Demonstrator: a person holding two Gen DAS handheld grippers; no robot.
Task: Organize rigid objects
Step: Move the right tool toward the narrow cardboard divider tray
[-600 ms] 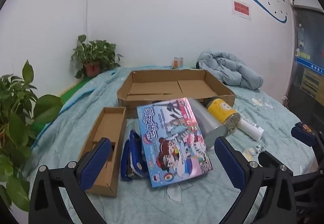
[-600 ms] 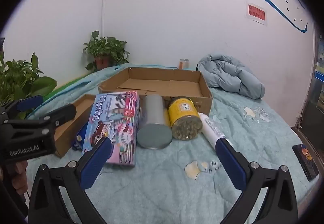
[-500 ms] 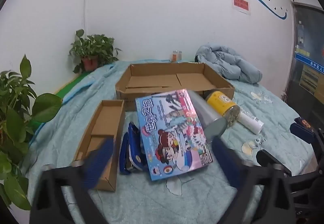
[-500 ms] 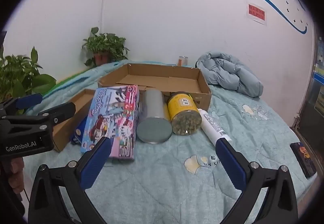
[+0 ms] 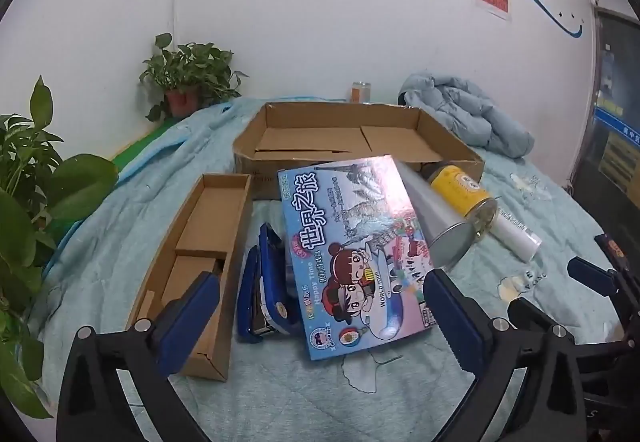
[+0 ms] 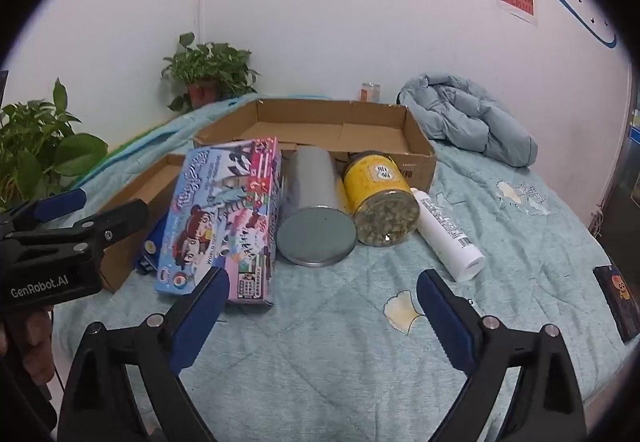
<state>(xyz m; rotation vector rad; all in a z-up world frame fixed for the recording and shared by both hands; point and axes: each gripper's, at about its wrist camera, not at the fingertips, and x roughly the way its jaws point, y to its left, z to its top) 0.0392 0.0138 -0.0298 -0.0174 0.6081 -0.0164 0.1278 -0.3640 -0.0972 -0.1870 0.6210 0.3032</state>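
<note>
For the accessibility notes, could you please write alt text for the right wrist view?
The open right gripper hovers empty over a teal quilt, facing a row lying before a large cardboard tray: colourful cartoon box, grey tin, yellow jar, white bottle. The left gripper enters at left.

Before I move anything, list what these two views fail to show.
- Blue case, left wrist view: lower half tucked under the puzzle box.
- Same case, right wrist view: nearly all hidden behind that box and the left tool.
- Dark box, right wrist view: cut off by the lens edge.
- Red wall notice: text too small to read.
</note>
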